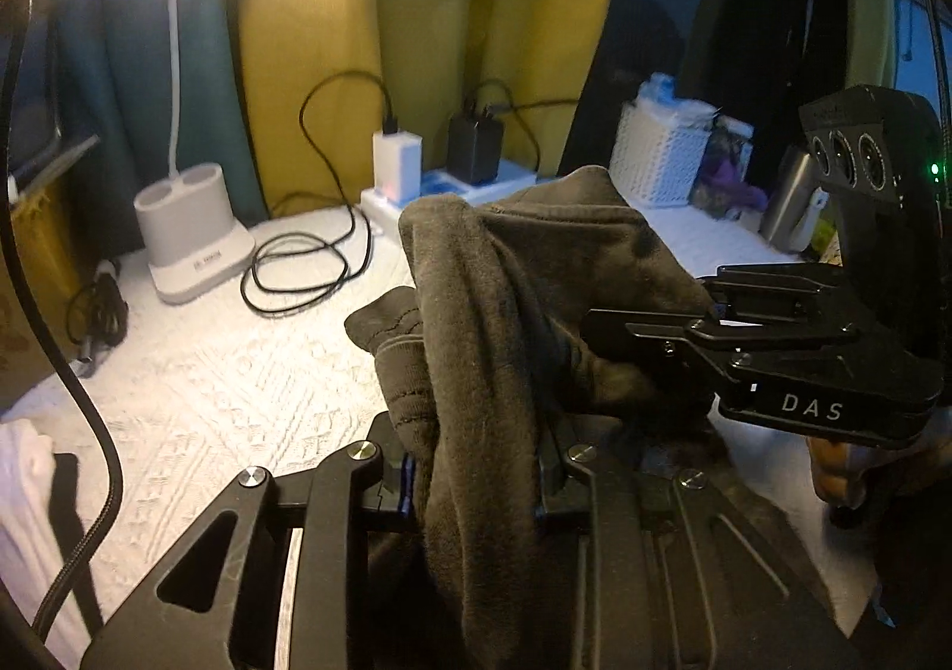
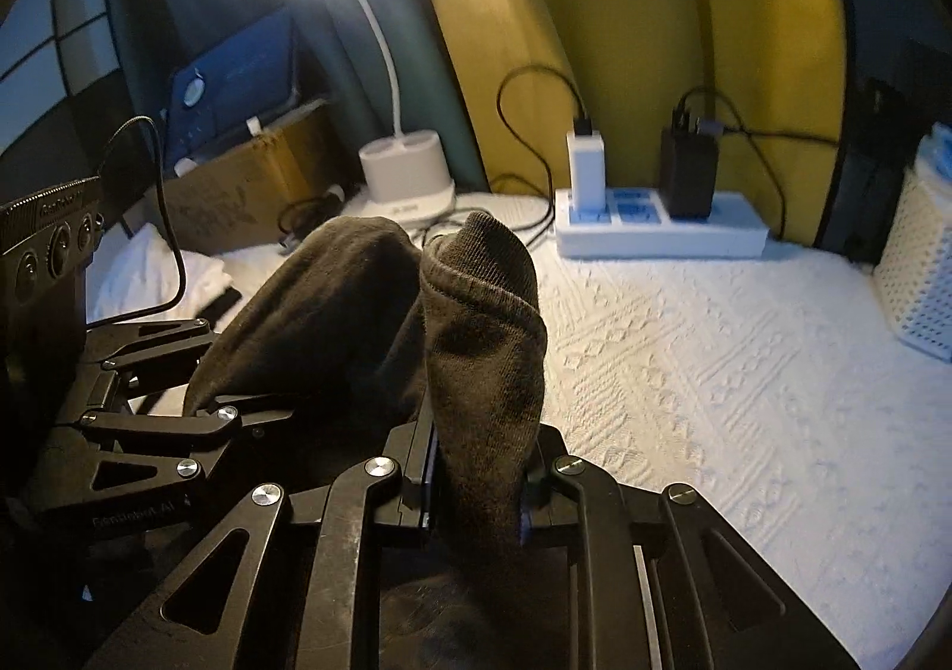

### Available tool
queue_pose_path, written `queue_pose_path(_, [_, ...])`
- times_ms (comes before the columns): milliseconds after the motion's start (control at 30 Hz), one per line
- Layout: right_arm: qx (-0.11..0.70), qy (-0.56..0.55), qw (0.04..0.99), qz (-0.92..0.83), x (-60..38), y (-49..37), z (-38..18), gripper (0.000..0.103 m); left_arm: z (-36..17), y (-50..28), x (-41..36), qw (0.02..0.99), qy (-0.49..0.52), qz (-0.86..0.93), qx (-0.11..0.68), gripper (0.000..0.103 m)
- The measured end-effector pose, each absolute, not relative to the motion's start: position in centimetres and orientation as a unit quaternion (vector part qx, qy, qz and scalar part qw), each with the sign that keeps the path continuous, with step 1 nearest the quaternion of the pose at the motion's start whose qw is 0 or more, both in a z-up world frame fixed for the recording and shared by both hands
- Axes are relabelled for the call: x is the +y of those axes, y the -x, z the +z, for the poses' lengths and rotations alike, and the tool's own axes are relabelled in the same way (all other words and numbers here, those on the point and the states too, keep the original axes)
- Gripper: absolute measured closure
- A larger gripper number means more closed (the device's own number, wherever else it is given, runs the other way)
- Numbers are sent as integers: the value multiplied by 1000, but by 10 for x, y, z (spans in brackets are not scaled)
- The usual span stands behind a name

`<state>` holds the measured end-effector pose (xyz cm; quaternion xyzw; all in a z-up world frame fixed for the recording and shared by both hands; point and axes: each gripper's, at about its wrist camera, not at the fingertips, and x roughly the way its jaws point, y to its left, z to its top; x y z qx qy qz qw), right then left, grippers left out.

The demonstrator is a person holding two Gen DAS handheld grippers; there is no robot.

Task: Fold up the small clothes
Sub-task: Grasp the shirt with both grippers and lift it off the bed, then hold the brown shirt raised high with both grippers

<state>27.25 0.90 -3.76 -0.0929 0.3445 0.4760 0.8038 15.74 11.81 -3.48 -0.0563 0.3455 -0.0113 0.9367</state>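
**A:** Where is the sock, and what are your two tools doing with it?

**B:** You have the dark sock (image 1: 494, 325) up off the white textured cover (image 1: 226, 372), held between both tools. In the left wrist view it fills the middle of the frame, and your left gripper (image 1: 476, 482) at the bottom centre has its fingers pinching a bunched fold of it. Your right gripper (image 1: 601, 343) comes in from the right edge of that frame and bites into the same cloth.

**A:** And seen from the other side?

**B:** In the right wrist view your right gripper (image 2: 476, 491) sits at the bottom centre, its fingers closed on a ribbed part of the sock (image 2: 482, 325) that stands up between them. Your left gripper (image 2: 250, 402) reaches in from the left edge, and its tips are buried under the cloth there.

**A:** What lies around you?

**B:** A lit desk lamp (image 2: 404, 182) stands in the upper middle of that view, a white power strip (image 2: 660, 235) with chargers plugged in to its right, and a white perforated basket (image 2: 916, 277) at the right edge.
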Motion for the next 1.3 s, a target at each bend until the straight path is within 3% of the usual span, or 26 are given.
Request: queue_pose_path(1300, [120, 64, 863, 487, -114, -99, 117, 84, 104, 0, 52, 986, 4, -33, 164, 78])
